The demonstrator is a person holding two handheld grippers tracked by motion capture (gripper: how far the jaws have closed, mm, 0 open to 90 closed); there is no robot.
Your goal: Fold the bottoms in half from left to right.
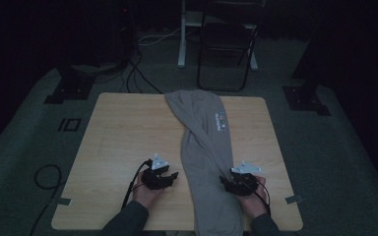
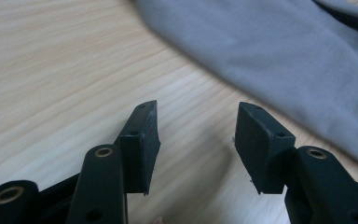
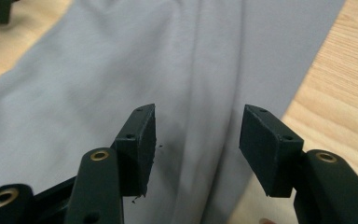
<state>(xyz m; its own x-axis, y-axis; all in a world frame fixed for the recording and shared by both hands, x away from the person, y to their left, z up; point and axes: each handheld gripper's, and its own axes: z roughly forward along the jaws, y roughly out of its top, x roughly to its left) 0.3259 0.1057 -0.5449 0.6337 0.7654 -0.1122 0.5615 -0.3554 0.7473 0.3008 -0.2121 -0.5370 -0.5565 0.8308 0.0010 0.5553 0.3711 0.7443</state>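
A grey garment (image 1: 204, 147) lies folded lengthwise down the middle of the worktop (image 1: 123, 132), and the left tool (image 1: 170, 176) and right tool (image 1: 225, 182) flank its near end with jaws apart, seemingly poised to grip it.

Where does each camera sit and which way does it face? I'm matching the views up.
High view: above the person's side, facing forward and down on the wooden table; both hands with their tongs show.
Left gripper view: rides the left tongs, facing bare tabletop.
Right gripper view: rides the right tongs, over the cloth.
All share the grey garment.
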